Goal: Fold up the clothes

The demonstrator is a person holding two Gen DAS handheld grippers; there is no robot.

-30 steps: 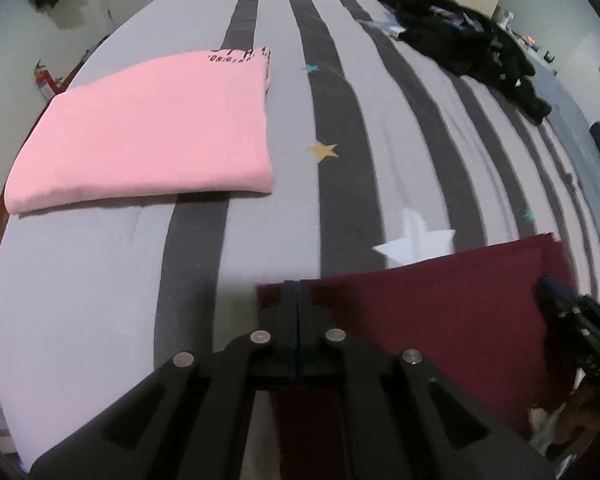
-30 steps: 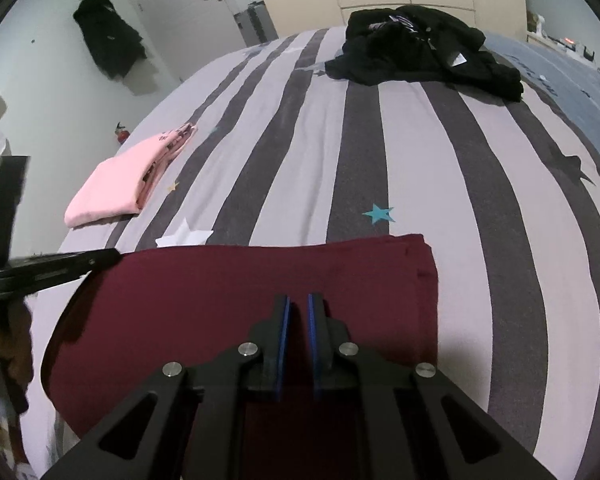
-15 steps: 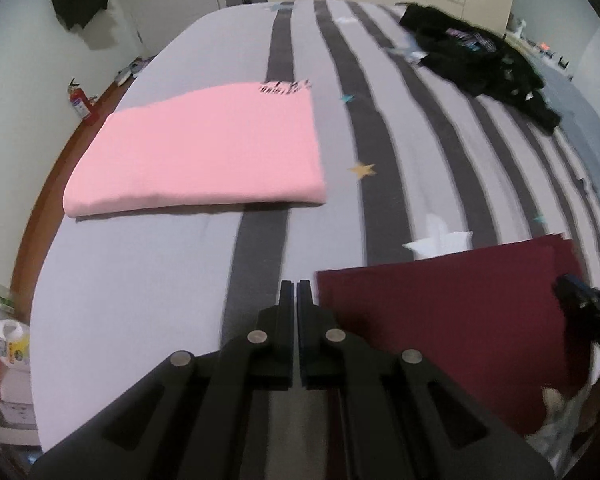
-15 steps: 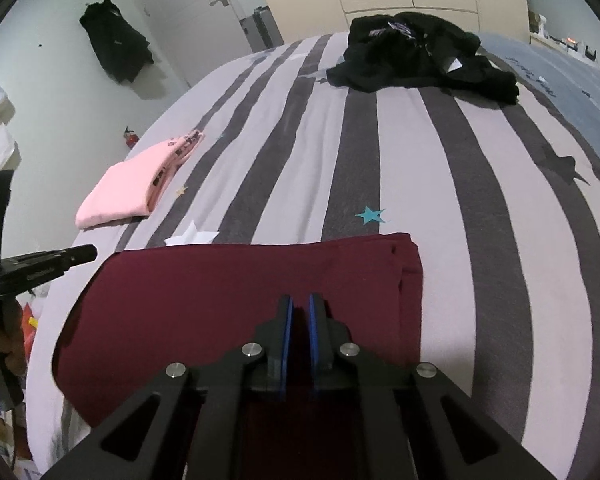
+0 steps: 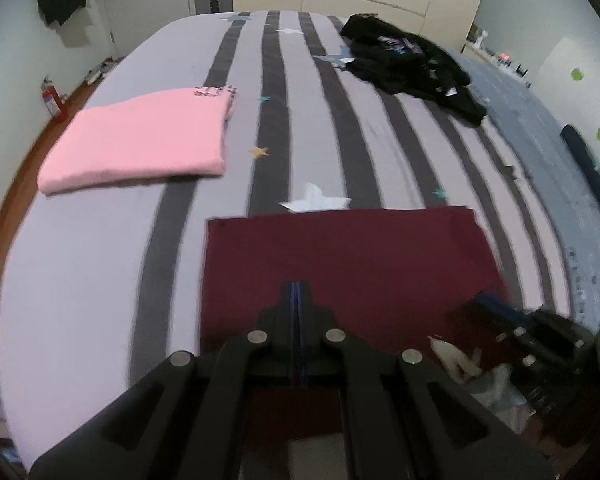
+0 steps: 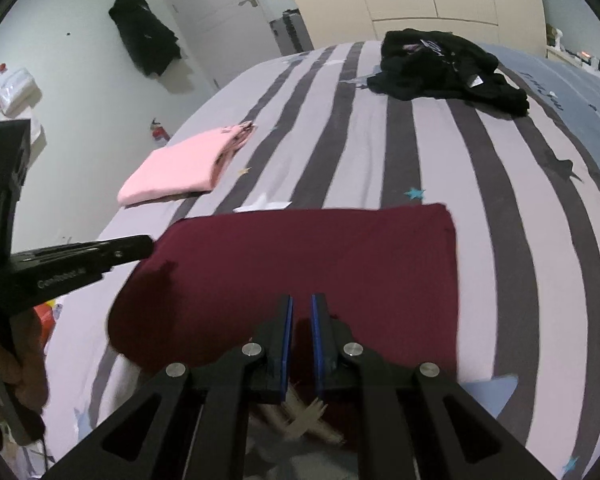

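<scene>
Now the folded maroon garment (image 5: 340,264) lies flat as a neat rectangle on the near part of the striped bed (image 5: 100,280), its near edge hanging a little over the bed's side. Above it the left gripper (image 5: 296,296) hovers with its jaws pressed together and nothing between them. Over the garment's near edge the right gripper (image 6: 300,320) shows a narrow gap between its blue pads (image 6: 287,332), which clamp no cloth. Farther up the bed, towards its left side, rests a folded pink garment (image 5: 140,136), well apart from the maroon one. Near the far right corner sits a crumpled black heap of clothes (image 6: 444,68), still unfolded. A small white star print (image 5: 314,202) peeks out just beyond the maroon garment's far edge.
</scene>
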